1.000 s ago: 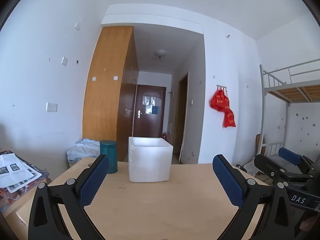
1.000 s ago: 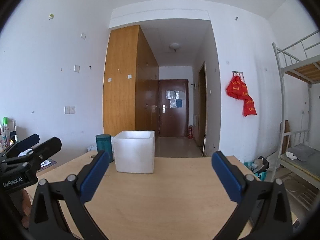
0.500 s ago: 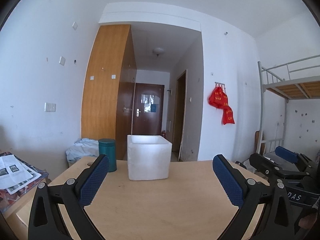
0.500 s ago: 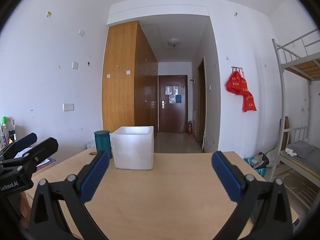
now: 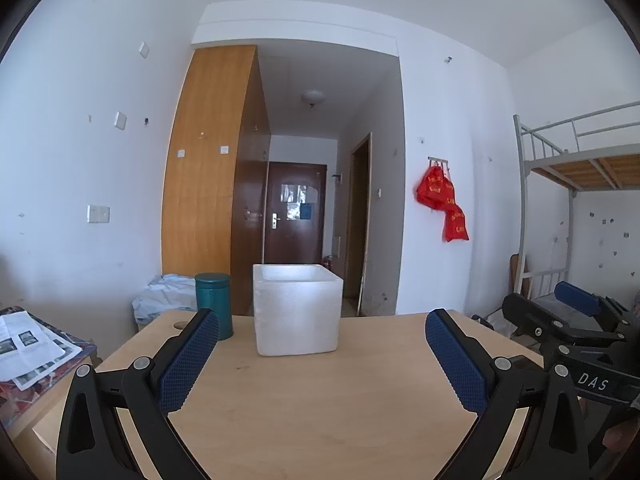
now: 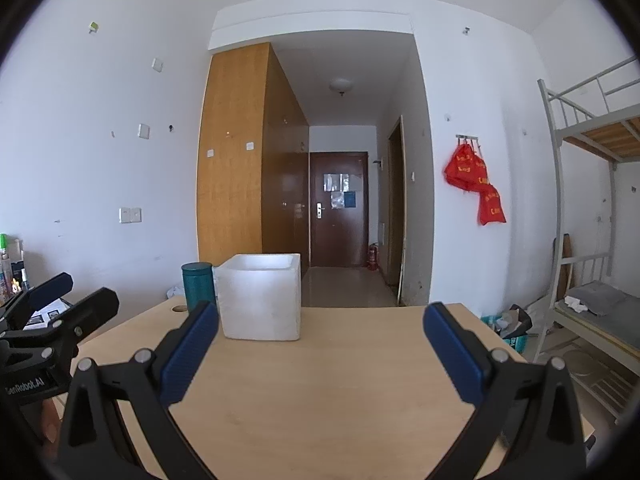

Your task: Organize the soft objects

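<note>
A white foam box (image 5: 298,314) stands open-topped at the far side of the wooden table (image 5: 320,400); it also shows in the right wrist view (image 6: 262,298). A teal canister (image 5: 214,304) stands just left of it, also in the right wrist view (image 6: 198,286). My left gripper (image 5: 322,354) is open and empty above the table's near part. My right gripper (image 6: 320,350) is open and empty, level with it to the right. No soft object is visible on the table.
A side table with printed papers (image 5: 28,348) lies to the left. A metal bunk bed (image 6: 592,208) stands to the right. Red bags (image 5: 442,204) hang on the wall. A bundle of pale cloth (image 5: 164,298) sits behind the table.
Both views have tilted slightly upward and drawn back a little; the box sits lower in the frames. Both grippers stay open.
</note>
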Tool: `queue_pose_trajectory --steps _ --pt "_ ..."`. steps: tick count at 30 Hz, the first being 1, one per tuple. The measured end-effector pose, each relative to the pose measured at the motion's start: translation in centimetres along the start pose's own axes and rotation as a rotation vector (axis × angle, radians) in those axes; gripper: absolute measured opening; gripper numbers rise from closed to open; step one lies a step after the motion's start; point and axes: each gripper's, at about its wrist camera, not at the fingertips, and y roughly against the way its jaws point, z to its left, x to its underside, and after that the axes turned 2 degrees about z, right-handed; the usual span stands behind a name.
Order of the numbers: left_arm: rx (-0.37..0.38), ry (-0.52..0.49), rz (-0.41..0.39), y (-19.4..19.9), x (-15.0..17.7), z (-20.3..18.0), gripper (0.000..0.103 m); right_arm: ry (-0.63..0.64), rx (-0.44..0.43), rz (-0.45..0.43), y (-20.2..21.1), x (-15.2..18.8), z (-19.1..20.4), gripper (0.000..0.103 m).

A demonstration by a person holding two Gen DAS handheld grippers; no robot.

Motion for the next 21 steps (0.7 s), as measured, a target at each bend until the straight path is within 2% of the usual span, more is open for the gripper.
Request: queue_pose_trajectory --steps 21 --pt "-0.043 -0.004 -0.002 -0.48 0.69 0.12 0.103 -0.021 0.033 0.021 -0.4 0.19 -0.6 0.103"
